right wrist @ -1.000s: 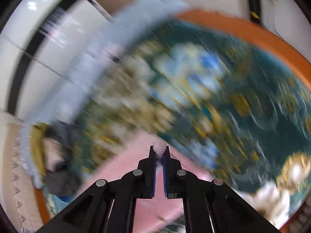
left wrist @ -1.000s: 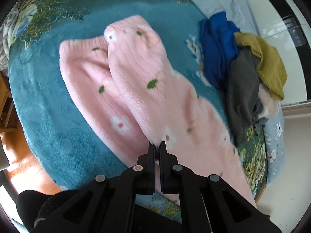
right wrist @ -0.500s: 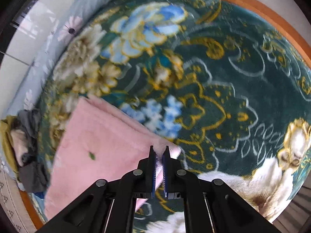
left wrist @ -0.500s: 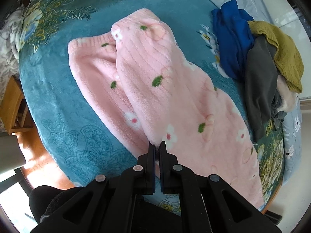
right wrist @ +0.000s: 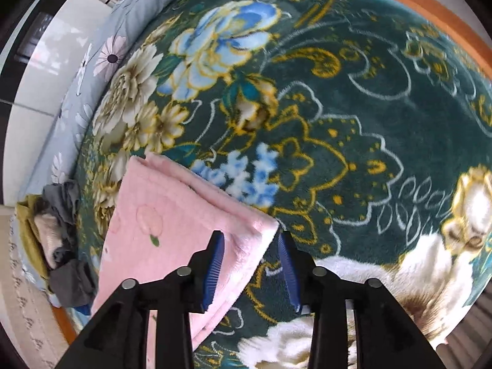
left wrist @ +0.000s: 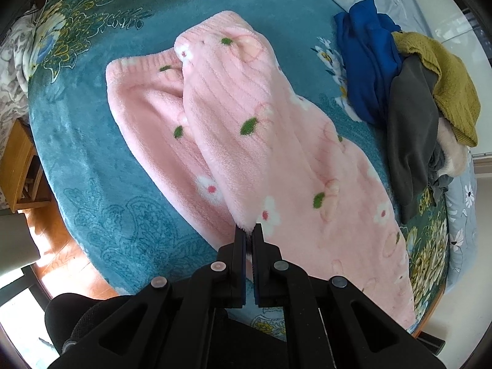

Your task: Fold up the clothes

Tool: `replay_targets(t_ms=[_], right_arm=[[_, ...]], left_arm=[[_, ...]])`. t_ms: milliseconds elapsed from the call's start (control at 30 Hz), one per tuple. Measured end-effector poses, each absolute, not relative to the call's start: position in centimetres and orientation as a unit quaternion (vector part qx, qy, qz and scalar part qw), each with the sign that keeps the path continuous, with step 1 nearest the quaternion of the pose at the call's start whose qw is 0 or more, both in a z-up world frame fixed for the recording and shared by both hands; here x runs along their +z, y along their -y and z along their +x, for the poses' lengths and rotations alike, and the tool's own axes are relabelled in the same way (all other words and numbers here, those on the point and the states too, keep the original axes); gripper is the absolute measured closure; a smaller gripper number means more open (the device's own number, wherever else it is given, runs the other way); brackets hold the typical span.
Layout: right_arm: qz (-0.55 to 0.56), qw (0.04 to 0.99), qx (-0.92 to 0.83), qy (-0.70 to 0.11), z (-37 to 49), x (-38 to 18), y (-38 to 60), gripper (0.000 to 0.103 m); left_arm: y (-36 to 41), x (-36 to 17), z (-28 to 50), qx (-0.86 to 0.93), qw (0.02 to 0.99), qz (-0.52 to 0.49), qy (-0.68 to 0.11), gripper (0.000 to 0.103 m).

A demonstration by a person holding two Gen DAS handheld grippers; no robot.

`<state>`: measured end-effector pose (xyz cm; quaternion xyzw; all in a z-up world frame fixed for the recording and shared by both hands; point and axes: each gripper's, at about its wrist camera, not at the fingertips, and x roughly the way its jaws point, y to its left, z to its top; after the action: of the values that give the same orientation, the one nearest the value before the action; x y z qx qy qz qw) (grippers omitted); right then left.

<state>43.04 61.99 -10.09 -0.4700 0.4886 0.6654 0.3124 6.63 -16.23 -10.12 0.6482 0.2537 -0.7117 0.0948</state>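
The pink fleece trousers [left wrist: 246, 129] — fluffy, ribbed, dotted with white flowers and green leaves — lie on the teal floral blanket [left wrist: 92, 169], one leg folded over the other. The left gripper [left wrist: 249, 230] pinches their edge between closed jaws. The right gripper [right wrist: 249, 240] stands spread — a pink corner between its jaws.

Two black plastic grippers, left gripper [left wrist: 249, 230] and right gripper [right wrist: 249, 241], each with round silver screws and blue ridged finger pads [right wrist: 212, 269].
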Motion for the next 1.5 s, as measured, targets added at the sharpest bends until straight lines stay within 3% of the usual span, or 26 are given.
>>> replay_targets(t_ms=[233, 267, 300, 367, 600, 700, 767, 1000, 1233, 1433, 1500], right_arm=[[-0.457, 0.313, 0.646, -0.524, 42.7, -12.2, -61.6, 0.061], [-0.453, 0.319, 0.646, -0.526, 42.6, -12.3, -61.6, 0.065], [-0.452, 0.322, 0.646, -0.524, 42.4, -12.2, -61.5, 0.076], [-0.455, 0.324, 0.648, -0.518, 42.0, -12.2, -61.4, 0.086], [-0.472, 0.327, 0.650, -0.498, 41.2, -12.3, -61.3, 0.087], [-0.479, 0.327, 0.649, -0.492, 41.1, -12.3, -61.3, 0.087], [-0.484, 0.328, 0.647, -0.489, 41.0, -12.4, -61.4, 0.087], [-0.494, 0.336, 0.638, -0.485, 40.3, -12.6, -61.6, 0.087], [-0.504, 0.350, 0.628, -0.478, 39.0, -12.7, -61.4, 0.087], [-0.512, 0.365, 0.617, -0.474, 37.8, -12.7, -61.3, 0.087], [-0.515, 0.368, 0.615, -0.470, 37.3, -12.8, -61.2, 0.087]], left_arm=[[16.5, -10.2, 6.6, -0.710, 0.092, 0.646, -0.265, 0.100], [16.5, -10.2, 6.7, -0.709, 0.092, 0.646, -0.267, 0.100], [16.6, -10.2, 6.7, -0.709, 0.092, 0.645, -0.271, 0.100], [16.8, -10.2, 6.8, -0.706, 0.093, 0.644, -0.278, 0.100], [19.4, -10.9, 7.6, -0.684, 0.082, 0.614, -0.385, 0.100], [20.8, -11.2, 7.6, -0.678, 0.094, 0.601, -0.412, 0.093], [22.0, -11.3, 7.4, -0.677, 0.108, 0.586, -0.432, 0.081], [28.1, -13.1, 6.8, -0.655, 0.178, 0.530, -0.509, 0.070], [28.9, -16.4, 4.6, -0.649, 0.152, 0.507, -0.546, 0.060], [28.3, -18.3, 3.7, -0.644, 0.119, 0.509, -0.559, 0.061], [28.1, -18.1, 3.8, -0.648, 0.118, 0.508, -0.554, 0.075]])
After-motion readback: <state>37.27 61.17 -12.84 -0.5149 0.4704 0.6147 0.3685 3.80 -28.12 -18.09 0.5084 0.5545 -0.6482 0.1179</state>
